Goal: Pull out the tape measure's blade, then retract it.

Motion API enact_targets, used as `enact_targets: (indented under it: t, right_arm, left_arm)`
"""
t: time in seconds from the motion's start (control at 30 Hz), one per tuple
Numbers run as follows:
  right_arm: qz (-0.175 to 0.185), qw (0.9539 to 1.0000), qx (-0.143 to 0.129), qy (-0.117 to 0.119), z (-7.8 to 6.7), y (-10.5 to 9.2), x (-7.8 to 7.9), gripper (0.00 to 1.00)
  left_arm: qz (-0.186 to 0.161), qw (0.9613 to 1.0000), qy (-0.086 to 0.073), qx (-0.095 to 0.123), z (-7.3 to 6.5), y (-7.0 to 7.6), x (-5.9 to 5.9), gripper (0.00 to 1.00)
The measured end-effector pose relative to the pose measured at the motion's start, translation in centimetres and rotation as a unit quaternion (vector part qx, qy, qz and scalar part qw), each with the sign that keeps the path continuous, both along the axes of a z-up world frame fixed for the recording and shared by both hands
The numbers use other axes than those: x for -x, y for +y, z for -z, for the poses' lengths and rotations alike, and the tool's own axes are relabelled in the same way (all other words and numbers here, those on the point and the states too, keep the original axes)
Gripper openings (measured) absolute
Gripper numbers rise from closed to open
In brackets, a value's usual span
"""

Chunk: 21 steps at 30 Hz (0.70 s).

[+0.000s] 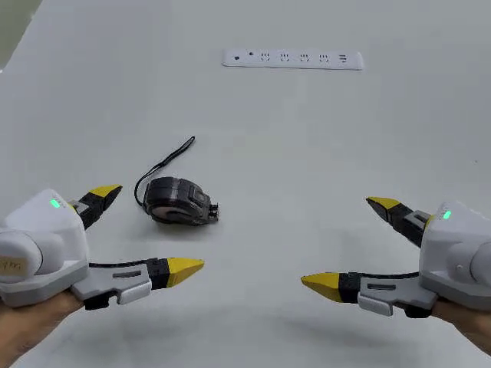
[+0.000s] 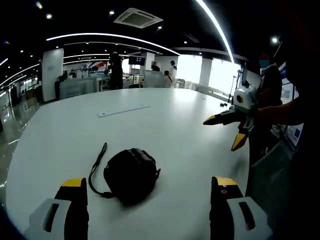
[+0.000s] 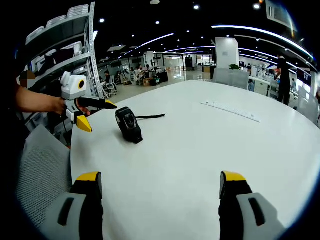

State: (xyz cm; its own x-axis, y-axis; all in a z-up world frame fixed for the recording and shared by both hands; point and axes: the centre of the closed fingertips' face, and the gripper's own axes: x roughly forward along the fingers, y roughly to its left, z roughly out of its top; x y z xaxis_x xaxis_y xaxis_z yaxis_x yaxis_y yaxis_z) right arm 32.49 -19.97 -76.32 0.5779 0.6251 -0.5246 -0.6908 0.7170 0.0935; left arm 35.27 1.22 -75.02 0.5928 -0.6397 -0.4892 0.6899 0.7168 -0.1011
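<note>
A black tape measure with a thin black wrist strap lies on the white table, left of centre. Its blade is fully wound in. My left gripper hovers open just in front of it, yellow-tipped jaws wide apart; in the left gripper view the tape measure sits between and beyond the jaws. My right gripper is open too, well to the right of the tape measure and holding nothing. From the right gripper view the tape measure lies far off to the left, near the left gripper.
A white power strip lies flat at the far side of the table. A grey mesh chair stands at the table's near edge. People and shelving fill the office beyond.
</note>
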Motion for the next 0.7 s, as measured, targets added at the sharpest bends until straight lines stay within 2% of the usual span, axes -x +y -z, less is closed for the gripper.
enact_targets:
  t: [0.17, 0.47, 0.7]
  right_arm:
    - [-0.002, 1.0000, 0.001, 0.003, -0.04, 0.17, 0.21, 1.00]
    - [-0.002, 1.0000, -0.002, 0.003, -0.46, 0.11, 0.35, 1.00]
    - [-0.005, 1.0000, -0.001, 0.005, -0.46, 0.17, 0.53, 1.00]
  left_arm:
    - [-0.011, 0.9999, -0.005, 0.002, -0.55, 0.32, -0.09, 1.00]
    - [-0.004, 1.0000, 0.003, 0.002, -0.23, 0.17, 0.49, 1.00]
    - [0.000, 1.0000, 0.001, -0.003, -0.43, 0.38, 0.42, 1.00]
